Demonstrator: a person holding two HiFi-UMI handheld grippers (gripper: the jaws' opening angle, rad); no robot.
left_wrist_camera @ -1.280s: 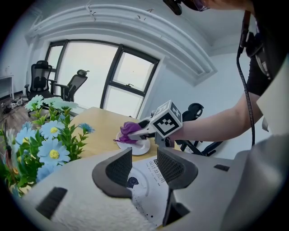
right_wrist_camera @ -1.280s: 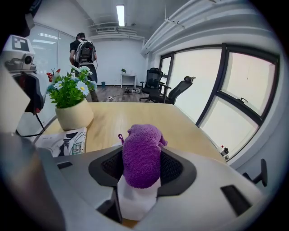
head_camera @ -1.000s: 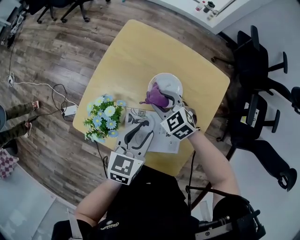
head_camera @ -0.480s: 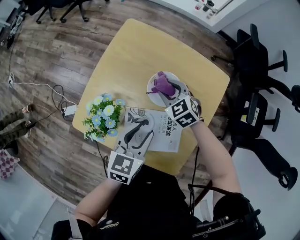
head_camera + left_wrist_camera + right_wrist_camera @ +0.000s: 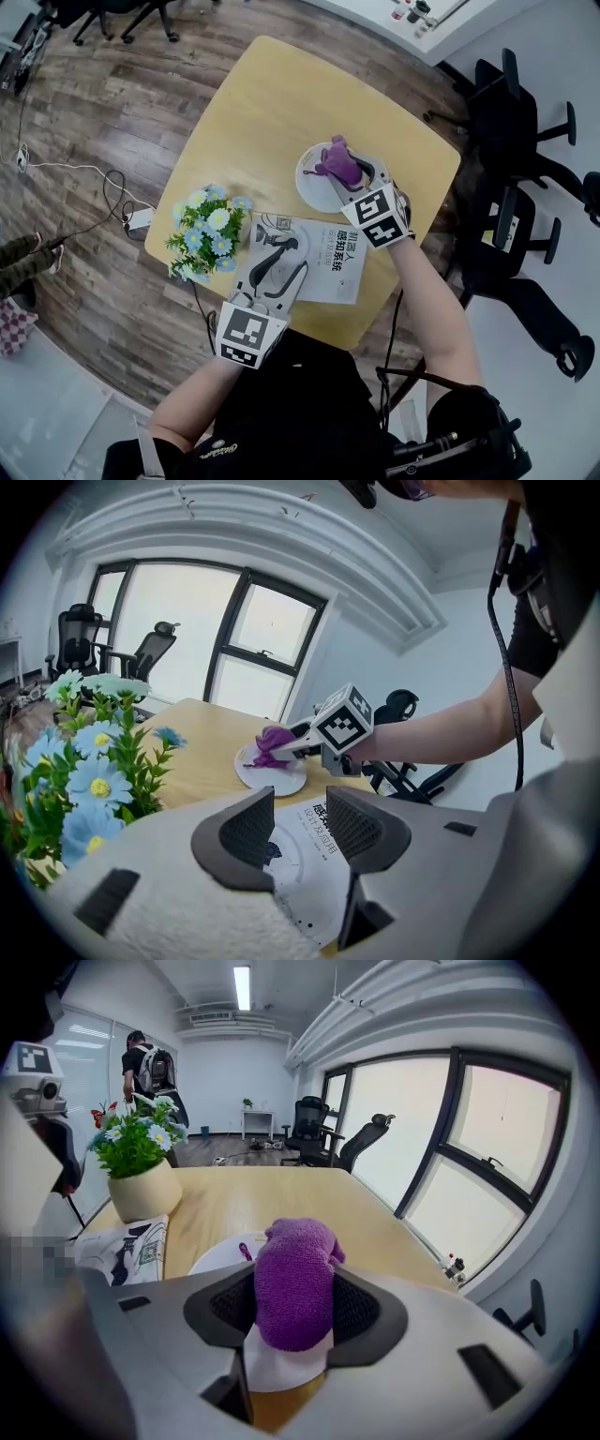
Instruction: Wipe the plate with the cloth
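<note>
Purple cloth clamped tight in the right tool, down at the white plate's rim on the tabletop. Looks like mid-wipe! Next, sweep across the bare side. Left tool (jaws apart, empty) hovers over the booklet.

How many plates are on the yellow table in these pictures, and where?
1. The white plate lies on the table's right half, beyond the booklet, under the purple cloth that the right gripper clamps. No other plate shows.
</note>
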